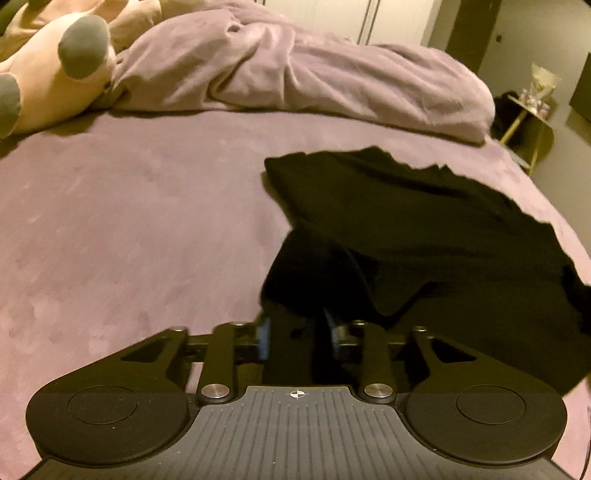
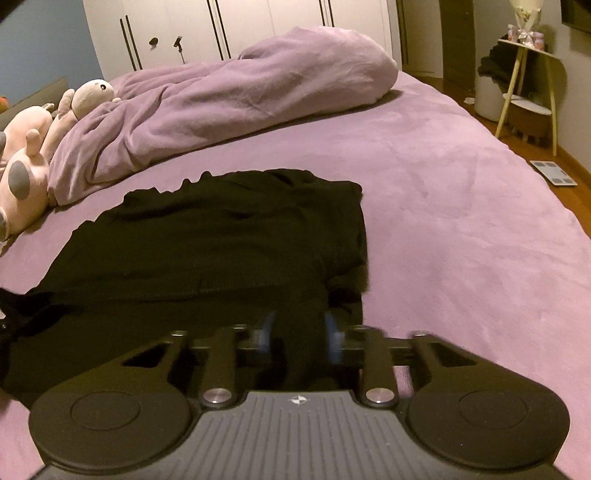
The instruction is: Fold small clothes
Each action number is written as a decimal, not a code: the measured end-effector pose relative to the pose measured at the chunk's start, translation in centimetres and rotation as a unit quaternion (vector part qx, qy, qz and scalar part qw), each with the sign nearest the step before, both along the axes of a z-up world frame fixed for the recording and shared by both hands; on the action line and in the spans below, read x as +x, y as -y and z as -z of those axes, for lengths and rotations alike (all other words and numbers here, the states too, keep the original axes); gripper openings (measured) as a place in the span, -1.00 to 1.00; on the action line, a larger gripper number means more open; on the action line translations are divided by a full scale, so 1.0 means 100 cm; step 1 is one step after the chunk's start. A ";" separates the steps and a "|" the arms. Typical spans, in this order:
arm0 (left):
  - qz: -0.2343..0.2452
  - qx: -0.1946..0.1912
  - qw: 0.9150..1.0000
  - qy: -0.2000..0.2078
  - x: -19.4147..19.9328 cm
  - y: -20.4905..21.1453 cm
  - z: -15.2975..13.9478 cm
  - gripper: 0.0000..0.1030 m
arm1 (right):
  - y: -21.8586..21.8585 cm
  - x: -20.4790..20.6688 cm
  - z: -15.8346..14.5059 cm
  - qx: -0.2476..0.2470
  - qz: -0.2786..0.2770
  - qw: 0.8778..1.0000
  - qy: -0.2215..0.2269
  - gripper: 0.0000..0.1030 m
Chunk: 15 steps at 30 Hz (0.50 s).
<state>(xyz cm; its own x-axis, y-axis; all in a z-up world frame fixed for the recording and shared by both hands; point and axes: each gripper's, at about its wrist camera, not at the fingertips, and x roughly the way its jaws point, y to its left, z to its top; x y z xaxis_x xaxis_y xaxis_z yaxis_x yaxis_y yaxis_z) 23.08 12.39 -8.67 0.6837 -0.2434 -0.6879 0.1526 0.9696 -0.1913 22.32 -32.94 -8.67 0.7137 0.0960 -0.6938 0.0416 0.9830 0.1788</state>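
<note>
A black garment (image 1: 424,236) lies spread on the purple bed (image 1: 129,229), filling the centre right of the left wrist view and the centre left of the right wrist view (image 2: 221,240). Its far edge is rumpled and wavy; its near edge rises in two bunched folds, one toward each gripper.

The left gripper (image 1: 298,332) sits at the bottom centre of its frame, jaws closed on a dark fold of the garment's left near corner — the cloth fills the narrow gap between the blue pads. The right gripper (image 2: 301,332) does the same at the bottom centre of its own frame, jaws pinched on a fold at the garment's right near corner, blue pads against the cloth on both sides.

Beyond the garment, a crumpled purple duvet (image 2: 221,96) is heaped across the upper part of both views. Pink plush toys (image 2: 26,158) lie at its left end — upper left in the left wrist view (image 1: 55,62). White wardrobe doors (image 2: 240,26) stand behind the bed, and a small side table (image 2: 528,74) stands at the upper right.
</note>
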 end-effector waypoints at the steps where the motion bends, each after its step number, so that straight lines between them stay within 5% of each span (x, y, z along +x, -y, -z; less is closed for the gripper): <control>1: -0.004 0.001 1.000 0.001 0.001 0.000 -0.001 -0.68 | 0.000 0.000 0.000 -0.001 0.002 1.000 0.000 -0.80; 15: -0.015 -0.031 0.995 0.094 -0.014 -0.003 -0.066 -0.87 | 0.007 -0.026 -0.045 0.050 -0.012 0.996 0.080 -0.92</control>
